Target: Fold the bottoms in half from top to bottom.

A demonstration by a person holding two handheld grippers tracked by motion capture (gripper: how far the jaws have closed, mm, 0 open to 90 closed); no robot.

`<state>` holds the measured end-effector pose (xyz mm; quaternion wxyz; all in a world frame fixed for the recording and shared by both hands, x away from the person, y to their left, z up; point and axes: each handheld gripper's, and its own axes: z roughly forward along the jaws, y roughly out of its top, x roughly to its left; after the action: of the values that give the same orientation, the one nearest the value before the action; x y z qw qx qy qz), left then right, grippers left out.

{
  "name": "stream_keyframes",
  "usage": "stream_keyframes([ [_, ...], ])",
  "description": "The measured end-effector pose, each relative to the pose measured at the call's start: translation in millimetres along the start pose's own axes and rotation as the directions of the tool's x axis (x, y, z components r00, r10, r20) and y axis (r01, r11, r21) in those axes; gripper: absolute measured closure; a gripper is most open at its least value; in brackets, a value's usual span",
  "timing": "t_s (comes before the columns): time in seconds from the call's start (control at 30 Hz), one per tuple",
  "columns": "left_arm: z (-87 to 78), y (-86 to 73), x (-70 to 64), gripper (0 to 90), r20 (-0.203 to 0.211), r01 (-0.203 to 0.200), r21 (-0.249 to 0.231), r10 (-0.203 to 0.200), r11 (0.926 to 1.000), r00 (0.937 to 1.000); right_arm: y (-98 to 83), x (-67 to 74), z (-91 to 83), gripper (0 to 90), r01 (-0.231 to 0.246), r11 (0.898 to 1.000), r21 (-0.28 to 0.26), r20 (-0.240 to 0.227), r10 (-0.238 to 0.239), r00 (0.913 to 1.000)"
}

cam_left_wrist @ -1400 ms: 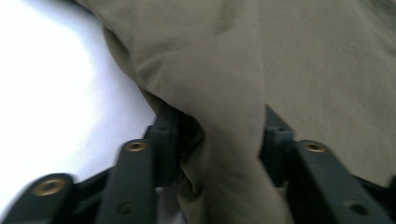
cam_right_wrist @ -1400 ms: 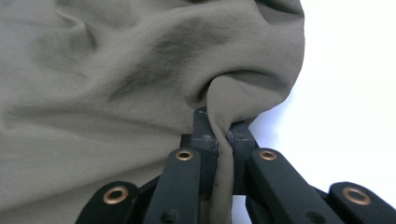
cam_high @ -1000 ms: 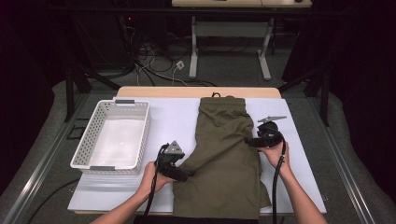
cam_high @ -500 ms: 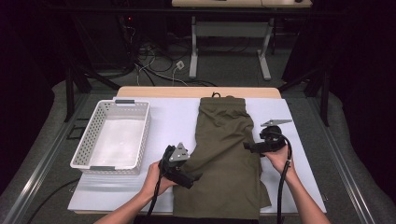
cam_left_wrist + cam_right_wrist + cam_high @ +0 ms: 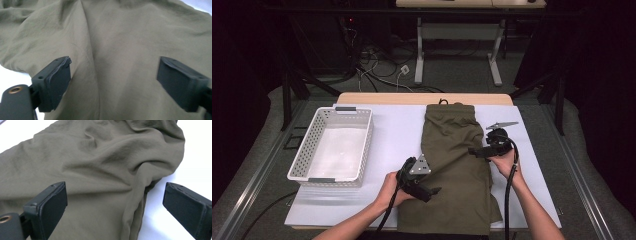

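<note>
An olive green garment [image 5: 452, 150] lies lengthwise on the white table cover [image 5: 392, 130], waistband at the far end. My left gripper [image 5: 431, 192] hovers over its near left part and points right. Its jaws have just been closing but stand open, with only flat cloth [image 5: 112, 30] beyond them. My right gripper [image 5: 473, 151] sits at the garment's right edge and points left. Its jaws have just been opening and stand wide open over a rumpled fold [image 5: 100, 157], not pinching it. Both gripper views show this: left gripper [image 5: 113, 62], right gripper [image 5: 115, 186].
A white slotted basket [image 5: 364, 150] stands empty on the left part of the table. The table's wooden far edge [image 5: 422, 98] shows past the cover. White cover lies bare between basket and garment and to the right of the garment [image 5: 195, 157].
My left hand has moved right, from beside the garment's left edge to over the cloth. The right hand has stayed at the right edge.
</note>
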<state>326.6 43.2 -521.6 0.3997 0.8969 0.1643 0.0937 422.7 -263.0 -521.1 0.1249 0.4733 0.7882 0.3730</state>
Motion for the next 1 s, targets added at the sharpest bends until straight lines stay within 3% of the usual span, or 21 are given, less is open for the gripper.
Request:
stream_keyframes([
  [0.17, 5.6, -1.1, 3.8, 25.4, -0.002, -0.003, 0.012, 0.003, 0.9999, 1.0000, 8.3, -4.0, 7.1, 5.5, -0.002, 1.000, -0.002, 0.012, 0.002, 0.9999],
  [0.33, 12.4, -3.1, 10.6, 41.5, -0.019, 0.005, 0.055, -0.004, 0.9985, 0.9998, 17.7, -10.4, 16.0, 6.9, -0.019, 1.000, -0.003, 0.033, 0.019, 0.9993],
  [0.5, 23.1, -9.2, 20.1, 60.3, -0.029, 0.043, 0.087, -0.041, 0.9952, 0.9988, 18.6, -16.5, 32.5, 14.2, -0.038, 0.999, 0.040, 0.065, 0.035, 0.9973],
  [0.67, 30.2, -15.2, 27.1, 72.1, -0.018, 0.081, 0.090, -0.079, 0.9927, 0.9967, 14.0, -20.0, 45.4, 17.0, -0.070, 0.994, 0.086, 0.109, 0.061, 0.9922],
  [0.77, 32.4, -17.4, 29.1, 77.5, -0.019, 0.102, 0.080, -0.101, 0.9915, 0.9947, 11.9, -17.3, 50.2, 21.8, -0.064, 0.992, 0.108, 0.128, 0.050, 0.9905],
  [1.0, 33.7, -19.6, 30.3, 85.0, -0.030, 0.119, 0.071, -0.117, 0.9904, 0.9927, 10.1, -14.2, 47.7, 44.5, -0.033, 0.993, 0.109, 0.192, 0.011, 0.9813],
])
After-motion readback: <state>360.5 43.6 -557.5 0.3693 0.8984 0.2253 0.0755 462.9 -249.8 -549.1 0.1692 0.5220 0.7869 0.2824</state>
